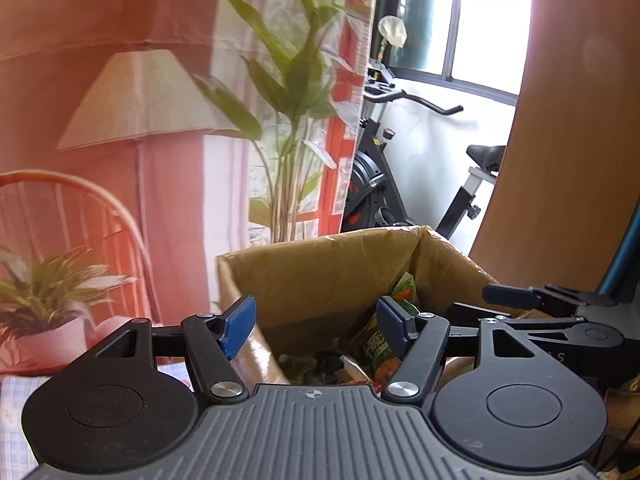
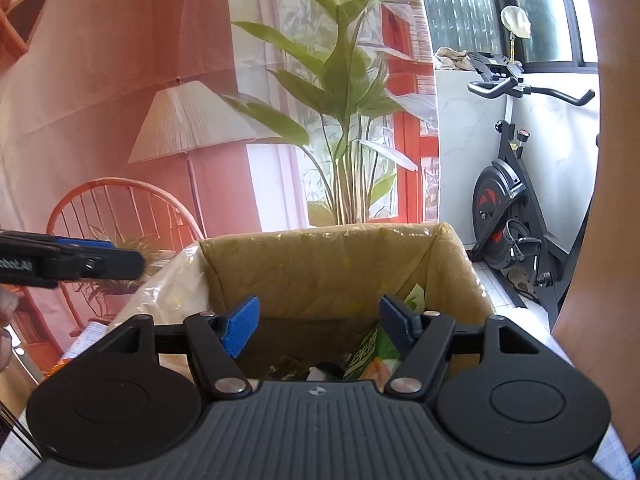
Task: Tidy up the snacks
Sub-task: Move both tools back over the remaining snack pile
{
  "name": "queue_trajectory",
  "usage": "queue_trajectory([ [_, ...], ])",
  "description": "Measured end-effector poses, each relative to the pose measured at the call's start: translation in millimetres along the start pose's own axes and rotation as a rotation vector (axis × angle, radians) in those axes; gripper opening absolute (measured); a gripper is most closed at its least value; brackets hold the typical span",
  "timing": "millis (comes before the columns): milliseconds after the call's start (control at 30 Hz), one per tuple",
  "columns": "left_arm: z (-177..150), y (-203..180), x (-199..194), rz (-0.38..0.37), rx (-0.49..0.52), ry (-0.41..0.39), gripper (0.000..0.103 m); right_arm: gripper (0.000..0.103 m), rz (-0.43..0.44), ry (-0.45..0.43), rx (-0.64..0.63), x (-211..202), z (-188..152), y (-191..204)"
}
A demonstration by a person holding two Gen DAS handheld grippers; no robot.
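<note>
An open cardboard box [image 1: 320, 268] lined with clear plastic stands in front of both grippers; it also shows in the right wrist view [image 2: 320, 264]. Several snack packets lie in it, among them a green packet [image 1: 380, 344] leaning on its right wall, seen too in the right wrist view [image 2: 370, 350]. My left gripper [image 1: 316, 326] is open and empty, just above the box's near rim. My right gripper [image 2: 320, 328] is open and empty, also above the near rim. The right gripper appears in the left wrist view [image 1: 532, 300], the left gripper in the right wrist view [image 2: 80, 262].
A printed backdrop with a lamp [image 2: 192, 124], a chair [image 2: 120, 216] and plants [image 2: 344, 100] hangs behind the box. An exercise bike [image 2: 508, 208] stands at the back right. A wooden panel [image 1: 568, 140] rises at the right. A checked cloth [image 1: 12, 420] covers the table.
</note>
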State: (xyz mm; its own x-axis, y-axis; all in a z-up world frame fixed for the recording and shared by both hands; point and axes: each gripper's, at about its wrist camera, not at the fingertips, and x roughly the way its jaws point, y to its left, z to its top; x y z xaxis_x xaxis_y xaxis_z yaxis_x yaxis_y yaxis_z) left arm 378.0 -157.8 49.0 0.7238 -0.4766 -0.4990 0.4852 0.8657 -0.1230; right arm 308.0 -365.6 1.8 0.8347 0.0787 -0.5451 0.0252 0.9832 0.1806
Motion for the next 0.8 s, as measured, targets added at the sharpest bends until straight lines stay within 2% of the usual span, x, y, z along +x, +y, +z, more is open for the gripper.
queue_trajectory([
  [333, -25, 42, -57, 0.035, -0.049, 0.013, 0.069, 0.07, 0.032, -0.025, 0.058, -30, -19, 26],
  [433, -37, 58, -72, 0.039, -0.059, 0.025, 0.069, 0.07, 0.017, -0.032, 0.076, -38, -28, 35],
  [800, -84, 106, -115, 0.081, -0.027, 0.061, 0.069, 0.07, 0.03, -0.008, 0.135, -52, -67, 60],
])
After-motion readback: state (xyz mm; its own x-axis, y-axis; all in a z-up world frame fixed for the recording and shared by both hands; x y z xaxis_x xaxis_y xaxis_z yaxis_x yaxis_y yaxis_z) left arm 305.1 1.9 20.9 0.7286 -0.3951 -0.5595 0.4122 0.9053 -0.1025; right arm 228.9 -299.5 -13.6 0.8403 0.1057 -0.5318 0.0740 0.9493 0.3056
